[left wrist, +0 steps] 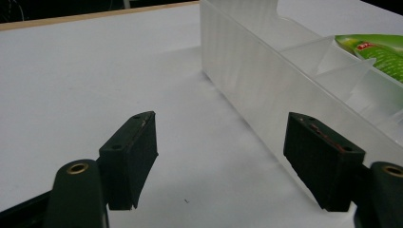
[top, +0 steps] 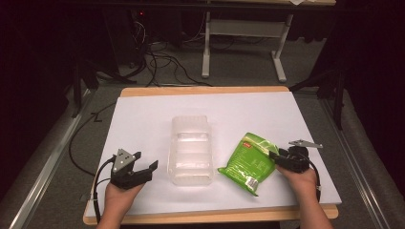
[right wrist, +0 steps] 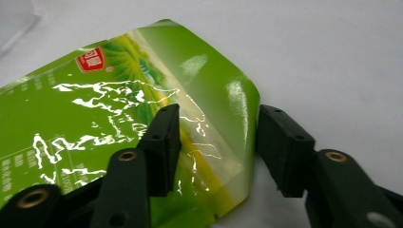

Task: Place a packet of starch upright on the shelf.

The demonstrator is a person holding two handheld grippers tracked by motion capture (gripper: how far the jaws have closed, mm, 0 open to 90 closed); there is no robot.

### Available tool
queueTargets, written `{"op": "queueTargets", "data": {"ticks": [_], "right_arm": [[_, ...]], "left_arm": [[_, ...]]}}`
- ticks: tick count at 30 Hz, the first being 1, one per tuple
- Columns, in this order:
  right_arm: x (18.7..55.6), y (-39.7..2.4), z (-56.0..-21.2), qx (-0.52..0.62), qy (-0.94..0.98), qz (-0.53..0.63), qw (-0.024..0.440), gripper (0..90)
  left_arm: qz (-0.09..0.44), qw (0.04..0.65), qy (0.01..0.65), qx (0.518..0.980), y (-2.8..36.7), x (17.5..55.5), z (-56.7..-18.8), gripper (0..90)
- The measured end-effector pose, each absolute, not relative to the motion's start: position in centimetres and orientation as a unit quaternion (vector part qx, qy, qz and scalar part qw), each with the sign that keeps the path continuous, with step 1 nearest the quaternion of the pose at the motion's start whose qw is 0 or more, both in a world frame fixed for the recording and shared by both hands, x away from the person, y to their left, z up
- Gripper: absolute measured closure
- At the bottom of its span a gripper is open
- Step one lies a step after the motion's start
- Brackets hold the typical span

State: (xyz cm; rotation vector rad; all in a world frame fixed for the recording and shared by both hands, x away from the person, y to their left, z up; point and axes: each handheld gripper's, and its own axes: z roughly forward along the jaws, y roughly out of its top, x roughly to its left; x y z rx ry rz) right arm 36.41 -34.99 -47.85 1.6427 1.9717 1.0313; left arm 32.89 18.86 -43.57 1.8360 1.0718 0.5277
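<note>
High view: a clear plastic compartment box lies mid-table, with the green packet just right of it. The left gripper rests near the box's left.

Left gripper view: its jaws stand spread over bare table, the box wall by the right jaw.

Right gripper view: the right gripper straddles the packet's edge, jaws partly closed; whether the pads press it, I cannot tell.

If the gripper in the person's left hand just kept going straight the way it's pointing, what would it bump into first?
Probably the clear plastic box. The left gripper has open jaws with bare white table ahead, and the box's side wall crosses just in front of one jaw. Depth is hard to judge, so it might only graze it.
</note>
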Motion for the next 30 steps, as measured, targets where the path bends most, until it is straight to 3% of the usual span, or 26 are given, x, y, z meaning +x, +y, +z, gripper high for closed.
{"op": "queueTargets", "data": {"ticks": [9,30], "right_arm": [[36.7,-34.9,-47.9,0.576,0.709,0.370,0.171,83.9],[33.5,-33.5,-42.2,0.492,0.676,0.501,0.223,89.2]], "left_arm": [[0.210,0.459,0.441,0.742,18.9,32.9,-43.7,27.4],[0.217,0.466,0.437,0.738,19.1,32.8,-43.4,28.4]]}}
